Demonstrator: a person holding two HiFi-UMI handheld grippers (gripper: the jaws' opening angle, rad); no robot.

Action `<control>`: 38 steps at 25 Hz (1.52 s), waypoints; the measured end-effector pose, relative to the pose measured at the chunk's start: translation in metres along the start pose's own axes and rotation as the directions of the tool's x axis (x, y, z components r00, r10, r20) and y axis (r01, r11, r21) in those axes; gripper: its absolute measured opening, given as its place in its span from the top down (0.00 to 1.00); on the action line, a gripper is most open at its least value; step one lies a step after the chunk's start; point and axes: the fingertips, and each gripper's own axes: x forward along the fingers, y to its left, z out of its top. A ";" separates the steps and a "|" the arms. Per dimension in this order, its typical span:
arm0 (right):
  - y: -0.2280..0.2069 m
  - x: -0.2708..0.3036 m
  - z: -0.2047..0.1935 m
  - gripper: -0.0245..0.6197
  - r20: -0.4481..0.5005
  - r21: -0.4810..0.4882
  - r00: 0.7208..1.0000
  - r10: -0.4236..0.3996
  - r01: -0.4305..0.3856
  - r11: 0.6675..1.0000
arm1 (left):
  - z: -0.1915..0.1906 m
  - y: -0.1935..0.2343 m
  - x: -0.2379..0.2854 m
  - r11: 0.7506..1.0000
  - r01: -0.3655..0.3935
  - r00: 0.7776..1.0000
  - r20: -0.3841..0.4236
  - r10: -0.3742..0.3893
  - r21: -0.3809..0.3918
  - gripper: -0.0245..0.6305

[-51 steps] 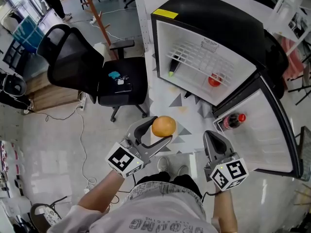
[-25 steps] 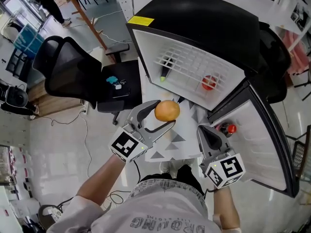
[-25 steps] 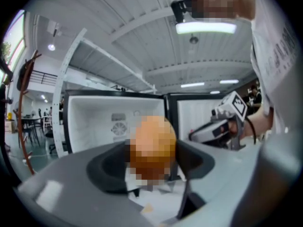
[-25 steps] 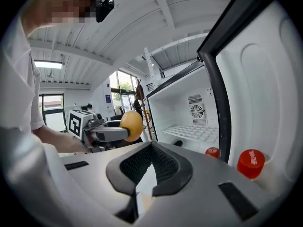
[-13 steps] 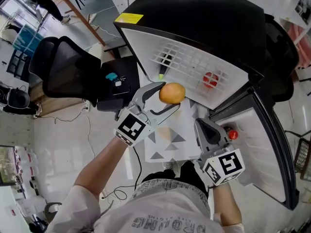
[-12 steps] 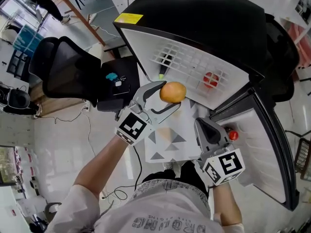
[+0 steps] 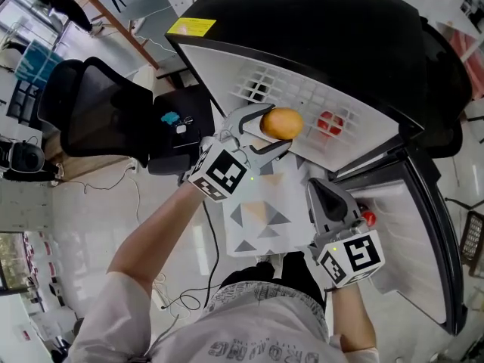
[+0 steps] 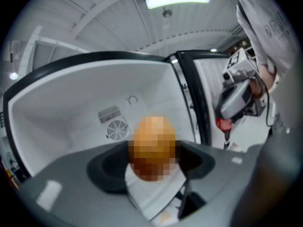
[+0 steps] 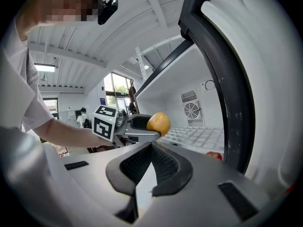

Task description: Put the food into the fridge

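An orange [image 7: 281,123] sits clamped between the jaws of my left gripper [image 7: 274,130], right at the mouth of the open black fridge [image 7: 302,29], in front of its white wire shelf [image 7: 299,97]. In the left gripper view the orange [image 8: 154,141] fills the gap of the left gripper [image 8: 154,171], with the white fridge interior behind it. My right gripper [image 7: 319,193] hangs lower, beside the open door [image 7: 427,225], jaws together and empty. From the right gripper [image 9: 150,148] view the orange [image 9: 158,123] is seen ahead.
A red tomato-like item [image 7: 330,122] lies on the wire shelf. A red-capped bottle [image 7: 368,218] stands in the door. A black office chair [image 7: 91,104] is at the left, and a patterned mat [image 7: 261,218] lies on the floor before the fridge.
My left gripper has carried the orange up and to the right, from in front of the fridge to its opening. The right gripper has stayed about where it was.
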 end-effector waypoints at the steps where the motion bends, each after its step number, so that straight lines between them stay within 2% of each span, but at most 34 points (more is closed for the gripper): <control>1: -0.002 0.000 -0.001 0.96 0.001 0.004 1.000 -0.005 0.005 1.000 | 0.000 0.001 0.005 1.000 0.006 1.000 -0.007 -0.006 0.019 0.49; 9: -0.011 0.007 -0.005 0.96 0.004 0.020 1.000 -0.022 0.022 1.000 | -0.010 0.010 0.041 0.990 0.052 0.997 -0.061 -0.044 0.129 0.49; 16: -0.013 0.012 -0.010 0.96 -0.007 0.029 1.000 -0.016 0.016 0.999 | -0.027 0.017 0.064 0.969 0.091 0.988 -0.142 -0.059 0.230 0.49; 21: -0.011 0.016 -0.017 0.96 -0.022 0.040 1.000 0.001 -0.001 0.999 | -0.036 0.018 0.076 0.943 0.133 0.978 -0.195 -0.074 0.306 0.49; 30: -0.003 0.021 -0.021 0.96 -0.032 0.044 0.999 0.036 -0.035 0.998 | -0.039 0.017 0.087 0.911 0.177 0.965 -0.246 -0.087 0.372 0.49; 35: -0.004 0.021 -0.022 0.96 -0.035 0.048 0.999 0.042 -0.040 0.998 | -0.039 0.013 0.090 0.875 0.215 0.954 -0.286 -0.093 0.434 0.48; 38: -0.005 0.021 -0.022 0.96 -0.034 0.049 0.998 0.043 -0.041 0.998 | -0.042 0.010 0.092 0.859 0.256 0.940 -0.322 -0.114 0.443 0.46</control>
